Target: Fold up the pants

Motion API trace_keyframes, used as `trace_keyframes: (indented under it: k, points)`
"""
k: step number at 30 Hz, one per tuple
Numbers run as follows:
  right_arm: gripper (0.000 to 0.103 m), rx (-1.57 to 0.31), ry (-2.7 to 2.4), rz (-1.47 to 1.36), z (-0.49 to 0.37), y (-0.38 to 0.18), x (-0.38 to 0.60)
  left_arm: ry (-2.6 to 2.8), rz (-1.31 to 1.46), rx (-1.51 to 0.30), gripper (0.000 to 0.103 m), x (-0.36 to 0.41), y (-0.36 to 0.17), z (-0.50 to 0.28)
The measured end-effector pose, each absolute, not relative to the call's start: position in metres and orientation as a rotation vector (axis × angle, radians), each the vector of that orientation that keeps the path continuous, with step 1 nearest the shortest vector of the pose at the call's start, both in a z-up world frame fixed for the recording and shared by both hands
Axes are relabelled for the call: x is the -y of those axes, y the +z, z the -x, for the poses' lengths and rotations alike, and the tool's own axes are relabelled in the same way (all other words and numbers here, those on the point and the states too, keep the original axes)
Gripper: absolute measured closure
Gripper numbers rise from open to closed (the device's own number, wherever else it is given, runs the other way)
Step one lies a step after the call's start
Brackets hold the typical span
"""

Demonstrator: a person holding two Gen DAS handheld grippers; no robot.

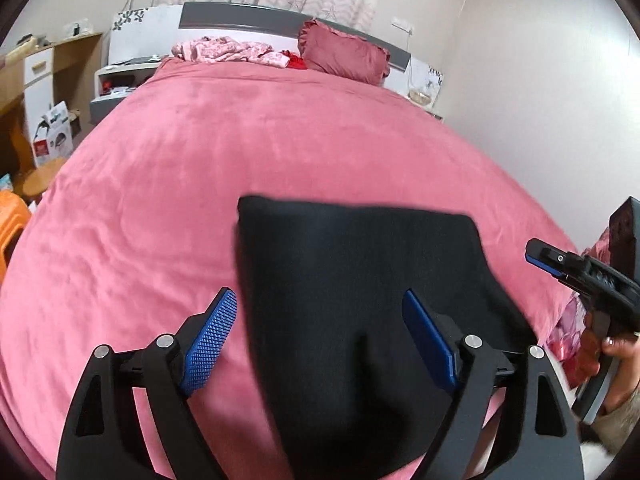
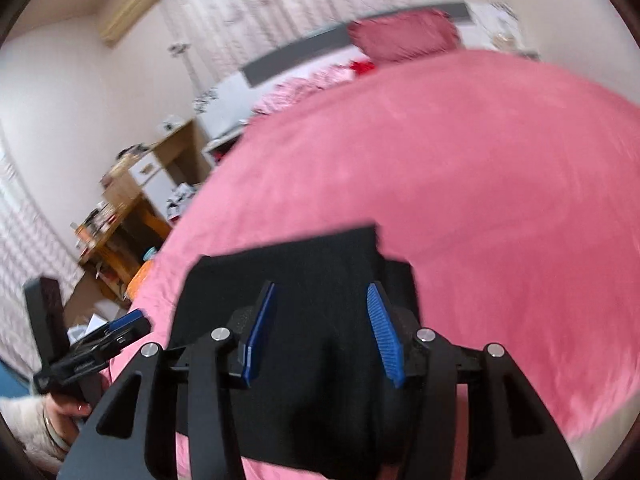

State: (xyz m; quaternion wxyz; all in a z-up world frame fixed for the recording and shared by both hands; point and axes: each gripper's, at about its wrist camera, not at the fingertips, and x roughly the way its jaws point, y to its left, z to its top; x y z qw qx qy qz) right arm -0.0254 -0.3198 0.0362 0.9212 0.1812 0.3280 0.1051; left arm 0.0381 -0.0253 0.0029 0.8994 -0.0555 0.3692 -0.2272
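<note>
The black pants [image 1: 352, 280] lie folded into a compact rectangle on the pink bedspread [image 1: 240, 152], near the bed's front edge. My left gripper [image 1: 320, 336] is open and empty, hovering above the pants with its blue pads [image 1: 212, 340] spread wide. The right gripper [image 1: 560, 268] shows at the right edge of the left wrist view, held by a hand. In the right wrist view the pants [image 2: 300, 272] sit below my right gripper [image 2: 320, 332], which is open and empty. The left gripper [image 2: 116, 330] shows at the lower left there.
A dark pink pillow [image 1: 344, 52] and crumpled floral clothes [image 1: 232, 50] lie at the head of the bed. A nightstand [image 1: 116, 84], wooden desk [image 1: 44, 72], stool [image 1: 40, 180] and orange stool [image 1: 12, 224] stand left of the bed. A wall is on the right.
</note>
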Motion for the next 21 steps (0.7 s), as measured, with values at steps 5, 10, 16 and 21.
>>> trace_keyframes:
  k: [5,10,16,21]
  points:
    - [0.058,-0.719,0.268,-0.255,-0.017,0.032,0.286,-0.446,0.011,-0.833,0.019,0.061,0.003,-0.072]
    - [0.065,-0.826,0.244,-0.162,-0.054,-0.004,0.269,-0.432,-0.094,-0.835,0.019,0.096,-0.01,-0.095]
    - [0.074,-0.872,0.202,-0.13,-0.08,-0.043,0.28,-0.409,-0.24,-0.909,0.003,0.119,-0.049,-0.135]
    - [0.073,-0.808,0.223,-0.234,-0.084,-0.061,0.293,-0.451,-0.147,-0.909,0.003,0.109,-0.062,-0.148]
